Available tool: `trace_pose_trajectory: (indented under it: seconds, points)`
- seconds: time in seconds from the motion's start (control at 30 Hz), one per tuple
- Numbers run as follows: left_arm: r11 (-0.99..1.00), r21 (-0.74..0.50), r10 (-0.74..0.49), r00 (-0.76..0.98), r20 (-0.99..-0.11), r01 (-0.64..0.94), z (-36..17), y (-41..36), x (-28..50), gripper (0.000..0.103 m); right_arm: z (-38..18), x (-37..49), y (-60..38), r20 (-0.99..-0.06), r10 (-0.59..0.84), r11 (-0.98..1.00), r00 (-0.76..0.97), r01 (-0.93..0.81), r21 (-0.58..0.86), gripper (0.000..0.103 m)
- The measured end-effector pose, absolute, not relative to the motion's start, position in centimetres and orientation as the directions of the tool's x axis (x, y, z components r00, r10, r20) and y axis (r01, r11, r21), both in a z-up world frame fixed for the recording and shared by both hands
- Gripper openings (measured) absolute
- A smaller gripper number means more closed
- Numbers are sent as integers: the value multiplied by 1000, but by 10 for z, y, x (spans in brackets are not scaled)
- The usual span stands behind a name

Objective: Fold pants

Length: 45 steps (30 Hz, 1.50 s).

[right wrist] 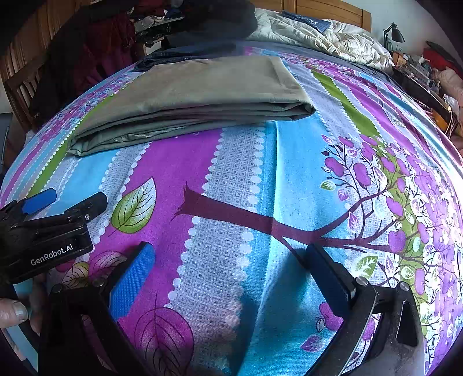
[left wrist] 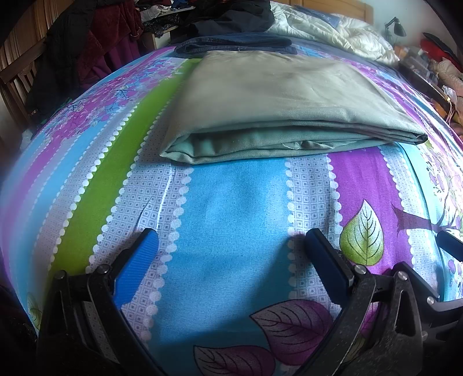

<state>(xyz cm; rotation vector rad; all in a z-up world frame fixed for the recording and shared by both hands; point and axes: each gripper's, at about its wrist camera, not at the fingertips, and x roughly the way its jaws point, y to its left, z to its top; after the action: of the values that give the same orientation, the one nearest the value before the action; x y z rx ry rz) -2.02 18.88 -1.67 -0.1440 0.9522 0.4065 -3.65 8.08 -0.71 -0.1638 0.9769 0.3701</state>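
Observation:
Grey-green pants (left wrist: pixel 277 104) lie folded into a flat rectangle on a colourful bedsheet (left wrist: pixel 231 202), its stacked edges facing me. In the right wrist view the same pants (right wrist: pixel 196 95) sit at the upper left. My left gripper (left wrist: pixel 231 240) hovers open over the sheet, well short of the pants' near edge, with nothing between its blue pads. My right gripper (right wrist: pixel 230 254) is open too, empty, over the tree print. The left gripper (right wrist: pixel 66 199) also shows at the left edge of the right wrist view, beside a thumb (right wrist: pixel 13 312).
Folded dark blue jeans (left wrist: pixel 234 43) lie just behind the pants. A rumpled white duvet (left wrist: pixel 332 31) fills the back right. Dark clothes hang over a wooden chair (left wrist: pixel 17 72) at the left. A cluttered side table with a black lamp (left wrist: pixel 396 24) stands at the right.

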Motion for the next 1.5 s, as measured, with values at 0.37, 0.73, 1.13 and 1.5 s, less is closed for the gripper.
trace_pose_trajectory:
  seconds: [0.37,0.73,1.13,1.5]
  points:
    - [914,60,276,508,-816,-400,-18,190,-20,102,-7,-36,82,-833,233,925,502,-378,31,103]
    - [915,62,276,506,-817,-399,-18,192,-20,103,-9,-35,84,-835,223,925,504,-379,19,103]
    - [914,64,278,504,-818,-400,-18,192,-19,103,-9,-34,85,-834,224,925,504,-379,20,103]
    - [914,65,278,503,-818,-400,-18,191,-19,103,-9,-34,85,-834,224,925,504,-379,19,103]
